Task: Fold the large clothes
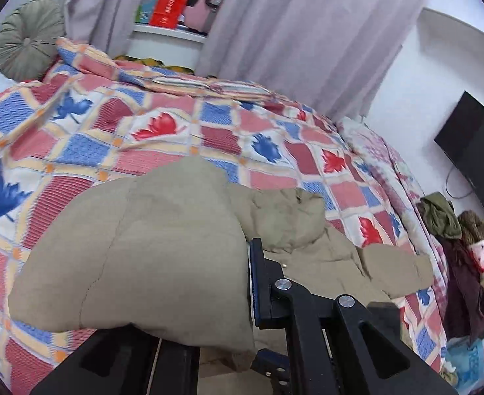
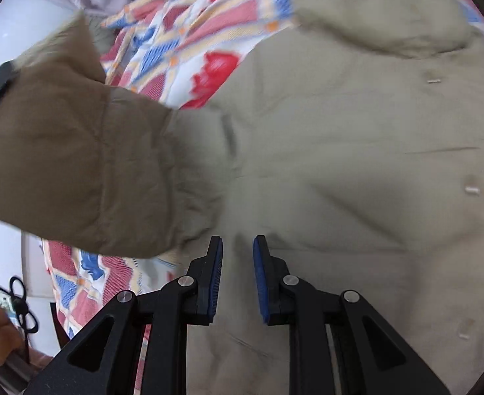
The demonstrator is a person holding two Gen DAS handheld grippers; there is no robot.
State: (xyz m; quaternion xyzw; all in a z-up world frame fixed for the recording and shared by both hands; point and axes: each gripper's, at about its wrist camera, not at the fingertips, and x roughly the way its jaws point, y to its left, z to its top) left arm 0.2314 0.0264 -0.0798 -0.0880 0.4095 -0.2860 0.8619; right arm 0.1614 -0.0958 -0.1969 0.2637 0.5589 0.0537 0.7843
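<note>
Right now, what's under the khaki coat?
Under the khaki coat lies the maple-leaf quilt, showing all around its edges. Whatever lies directly beneath the coat's body is covered. The lifted sleeve hides the left fingers.

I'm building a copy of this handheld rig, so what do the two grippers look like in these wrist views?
Both look alike. The right gripper has two matte black fingers with ribbed blue pads on their inner faces, carried on black angular linkage arms with triangular cut-outs and round silver pivot pins. The left gripper shows the same black arms, silver pins and a blue pad edge. No markings or cables on them are visible.
</note>
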